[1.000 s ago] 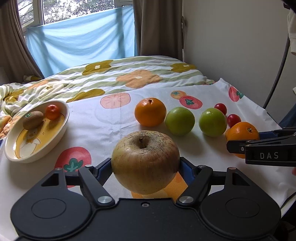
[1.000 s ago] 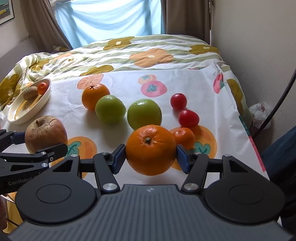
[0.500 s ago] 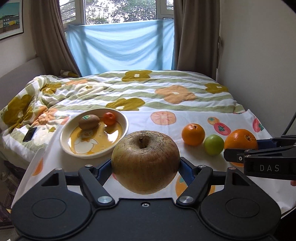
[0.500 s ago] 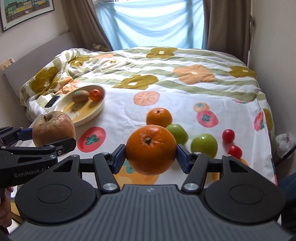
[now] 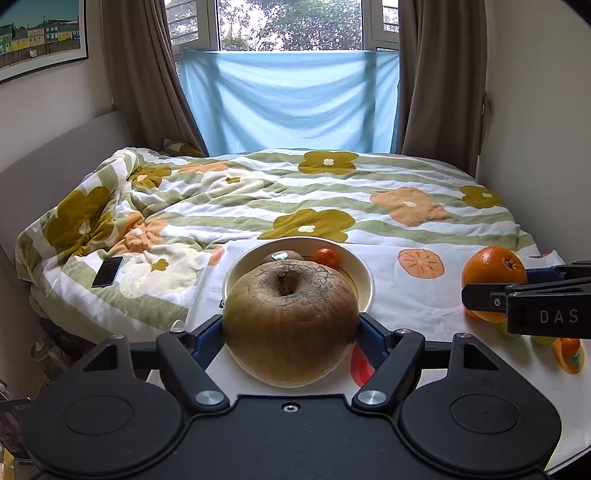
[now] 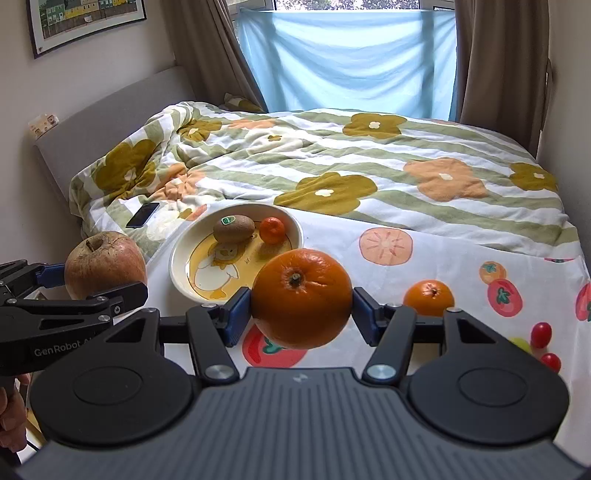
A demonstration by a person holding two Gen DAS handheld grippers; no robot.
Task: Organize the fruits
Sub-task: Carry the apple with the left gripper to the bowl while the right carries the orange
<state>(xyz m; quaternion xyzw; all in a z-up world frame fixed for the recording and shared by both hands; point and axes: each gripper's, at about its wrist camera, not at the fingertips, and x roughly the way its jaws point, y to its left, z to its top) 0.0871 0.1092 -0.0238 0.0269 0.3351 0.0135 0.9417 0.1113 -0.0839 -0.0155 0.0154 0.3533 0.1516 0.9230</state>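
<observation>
Left tongs (image 5: 290, 328) clamped on a wrinkled brown apple (image 5: 290, 321), centre frame, before the bowl (image 5: 364, 280). Right tongs (image 6: 301, 312) gripping a large orange (image 6: 301, 298), lower centre.

Left tongs (image 5: 290, 328) gripping apple (image 5: 290, 321), bowl (image 5: 364, 273) behind

Soft daylight from the window (image 5: 291, 26) ahead of both grippers lights the bed (image 6: 369, 166) evenly; shadows are faint, focus sharp, fisheye edges bent and dark-cornered.
</observation>
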